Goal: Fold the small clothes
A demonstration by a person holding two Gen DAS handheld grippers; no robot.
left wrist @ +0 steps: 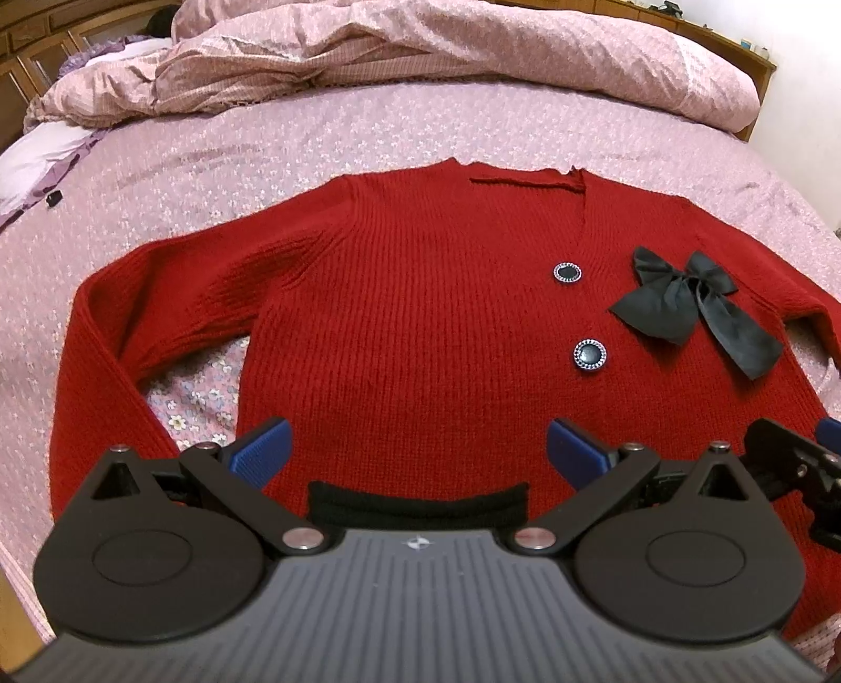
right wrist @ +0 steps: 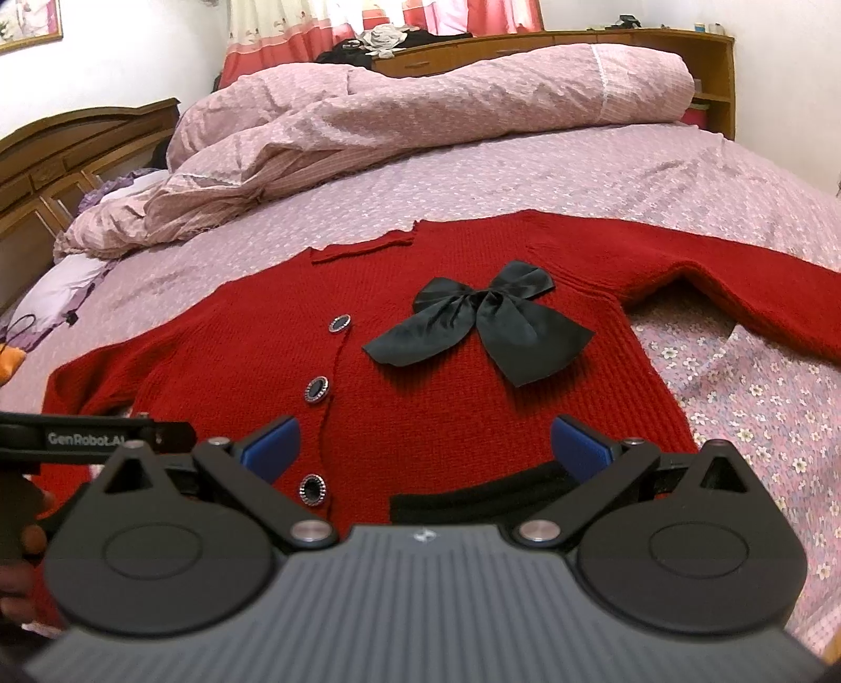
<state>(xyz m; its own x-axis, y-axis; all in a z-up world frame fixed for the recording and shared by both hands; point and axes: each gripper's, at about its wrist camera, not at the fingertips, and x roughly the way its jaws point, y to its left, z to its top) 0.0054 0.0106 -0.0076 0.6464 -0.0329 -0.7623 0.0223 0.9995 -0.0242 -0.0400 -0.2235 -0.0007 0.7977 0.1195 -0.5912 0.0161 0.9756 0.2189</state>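
Note:
A small red knit cardigan [left wrist: 410,326] lies flat, front up, on the bed, sleeves spread to both sides. It also shows in the right wrist view [right wrist: 431,399]. It has dark round buttons [left wrist: 590,355] down the front, a black satin bow [left wrist: 694,304] [right wrist: 483,320] on the chest and a black hem band [left wrist: 415,507] [right wrist: 473,502] at the near edge. My left gripper [left wrist: 418,452] is open and empty just above the hem's left half. My right gripper [right wrist: 426,452] is open and empty above the hem's right half, and it shows at the right edge of the left wrist view [left wrist: 788,462].
The bed sheet [left wrist: 315,142] is pink-lilac with small flowers. A crumpled pink duvet [right wrist: 420,110] is heaped along the far side. A pillow [left wrist: 31,163] lies far left. A wooden headboard [right wrist: 63,152] and a wooden shelf [right wrist: 657,42] stand behind.

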